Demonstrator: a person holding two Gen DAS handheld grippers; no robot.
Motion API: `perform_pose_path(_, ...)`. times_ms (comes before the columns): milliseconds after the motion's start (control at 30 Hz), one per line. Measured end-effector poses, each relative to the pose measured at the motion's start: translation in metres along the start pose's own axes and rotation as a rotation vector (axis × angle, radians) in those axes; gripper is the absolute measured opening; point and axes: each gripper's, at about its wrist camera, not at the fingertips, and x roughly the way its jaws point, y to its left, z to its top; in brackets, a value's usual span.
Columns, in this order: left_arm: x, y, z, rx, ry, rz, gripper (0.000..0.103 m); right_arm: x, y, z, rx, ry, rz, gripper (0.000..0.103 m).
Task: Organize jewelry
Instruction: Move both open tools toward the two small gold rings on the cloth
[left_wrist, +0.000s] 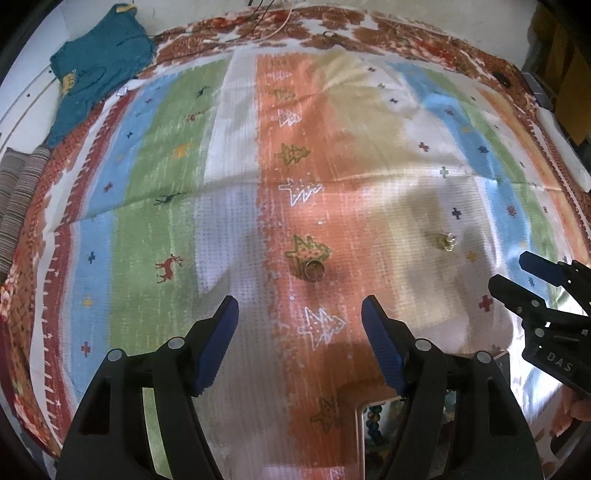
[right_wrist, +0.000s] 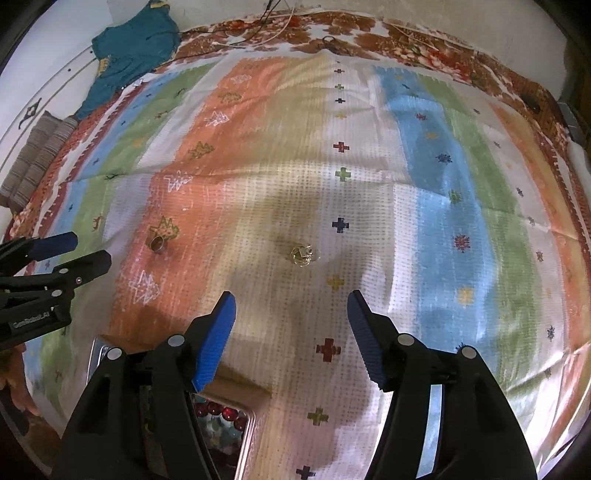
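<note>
both grippers released, nothing between fingers. left gripper (left_wrist: 299, 325) lined up just short of gold ring (left_wrist: 314, 270); right gripper (right_wrist: 291, 321) likewise before wire earring (right_wrist: 303, 254), right of ring on striped cloth (left_wrist: 369, 147). jewelry box (right_wrist: 221, 424) sits under the grippers, nearer than ring, likely for short drop-off.

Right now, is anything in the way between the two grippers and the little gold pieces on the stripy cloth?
Nothing visible is. The left gripper is open, and only bare cloth lies between it and the gold ring. The right gripper is open too, with bare cloth up to the small gold trinket.
</note>
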Motion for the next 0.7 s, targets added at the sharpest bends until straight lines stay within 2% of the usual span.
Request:
perform_pose_path(267,0.013,-0.005,0.011,0.021,0.011,-0.025,0.069,0.020,0.000,0.009,0.000,0.030,-0.004,0.063)
perform_pose_path(500,0.035,-0.004,0.016,0.020,0.055,-0.018,0.068,0.041,-0.006,0.017,0.002,0.058,-0.030,0.063)
perform_pose_path(700,0.051,-0.002,0.023,0.021,0.075,-0.022,0.062,0.056,-0.009,0.025,0.005,0.073,-0.034,0.063)
